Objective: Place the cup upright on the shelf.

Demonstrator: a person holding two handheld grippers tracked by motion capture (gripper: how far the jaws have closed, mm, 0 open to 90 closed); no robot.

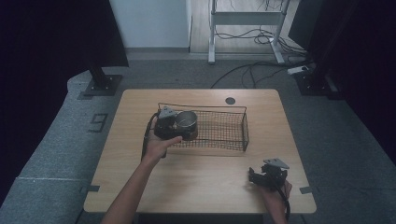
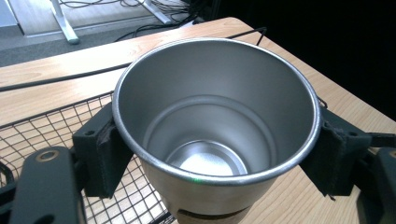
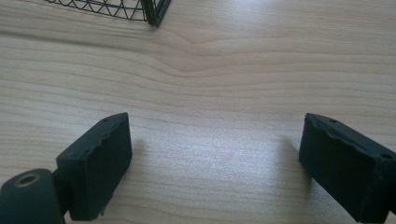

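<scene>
The left gripper point(image 2: 212, 154) clasped an empty round steel cup point(image 2: 215, 116) over the black wire basket point(image 1: 236, 114) at frame centre, not yet released, while the right gripper point(image 3: 215, 163) idled agape.

The metal cup point(image 2: 217, 130) sits between the jaws of the left gripper point(image 1: 173, 125), each pad pressed against one side of its wall, mouth up. Below and to both sides of this gripper lies the wire basket point(image 1: 233, 122), at whose left end the cup is held; the basket stands on the wooden table point(image 1: 205, 186). Ahead of the right gripper point(image 1: 254, 176) lies bare tabletop between its parted jaws, and further ahead a corner of the basket point(image 3: 154, 11). The left gripper is well apart from the right one, across the table's near side.
</scene>
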